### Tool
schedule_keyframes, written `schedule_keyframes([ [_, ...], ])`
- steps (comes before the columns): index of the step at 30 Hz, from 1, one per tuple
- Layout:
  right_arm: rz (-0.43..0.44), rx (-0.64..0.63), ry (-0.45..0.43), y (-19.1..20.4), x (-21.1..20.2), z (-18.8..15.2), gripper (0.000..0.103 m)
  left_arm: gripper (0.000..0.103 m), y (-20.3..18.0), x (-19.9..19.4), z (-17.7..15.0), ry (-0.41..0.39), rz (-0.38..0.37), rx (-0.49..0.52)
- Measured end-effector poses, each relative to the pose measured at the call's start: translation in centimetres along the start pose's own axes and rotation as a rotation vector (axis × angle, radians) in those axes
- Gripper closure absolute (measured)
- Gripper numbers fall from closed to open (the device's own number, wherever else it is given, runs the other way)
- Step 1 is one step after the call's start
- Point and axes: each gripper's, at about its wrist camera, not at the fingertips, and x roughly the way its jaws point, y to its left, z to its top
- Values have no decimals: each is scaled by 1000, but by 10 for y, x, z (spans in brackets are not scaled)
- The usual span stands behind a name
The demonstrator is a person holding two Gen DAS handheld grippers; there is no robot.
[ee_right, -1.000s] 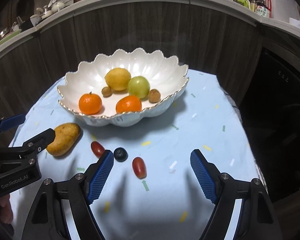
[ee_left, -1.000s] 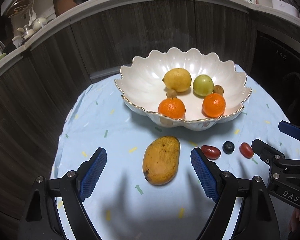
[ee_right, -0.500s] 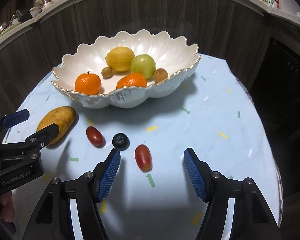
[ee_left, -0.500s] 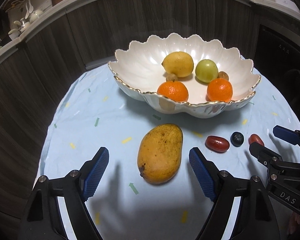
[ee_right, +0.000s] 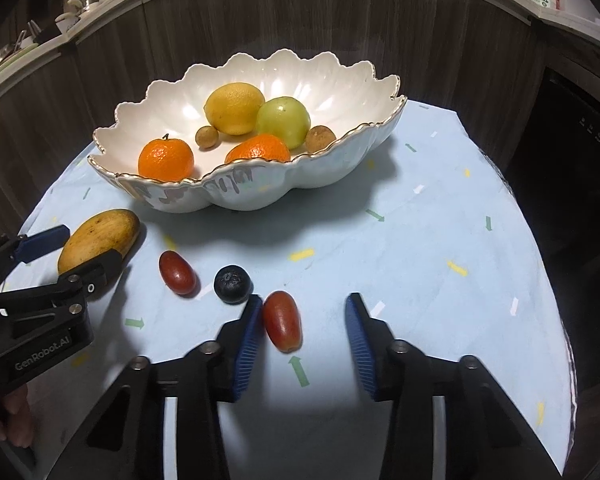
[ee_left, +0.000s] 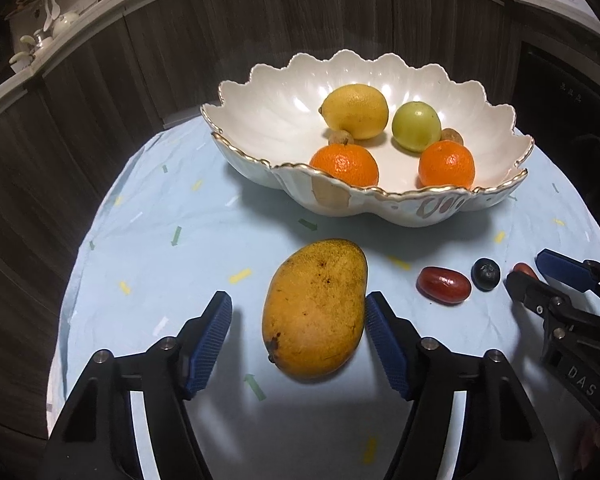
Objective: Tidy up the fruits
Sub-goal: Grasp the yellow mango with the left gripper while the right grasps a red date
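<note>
A yellow mango (ee_left: 316,308) lies on the light-blue cloth between the open fingers of my left gripper (ee_left: 298,316); its right finger sits at the mango's side. My right gripper (ee_right: 302,322) is open around a red oblong tomato (ee_right: 283,320), which lies against its left finger. A blueberry (ee_right: 232,283) and a second red tomato (ee_right: 177,272) lie just left of it. The white scalloped bowl (ee_left: 260,120) behind holds a lemon (ee_left: 356,110), a green fruit (ee_left: 416,126), two oranges and two small brown fruits.
The round table's cloth (ee_right: 440,240) drops off at its edges on all sides. Dark wooden cabinet fronts (ee_left: 260,28) stand close behind the table. A counter above them carries kitchenware and bottles.
Both grippers have moved forward and down. The mango now sits between the left fingers, and the nearest red tomato between the right fingers. The right fingers have narrowed somewhat.
</note>
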Motion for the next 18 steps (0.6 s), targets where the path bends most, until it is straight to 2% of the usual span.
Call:
schedule_keyframes([
  [4, 13, -15, -1, 3, 0, 0, 84, 44, -3, 3, -1, 4, -11, 2],
  [7, 13, -22, -1, 4, 0, 0, 85, 53, -6, 3, -2, 4, -28, 13],
  [18, 15, -20, -1, 4, -1, 0, 85, 55, -5, -2, -5, 10, -37, -2],
])
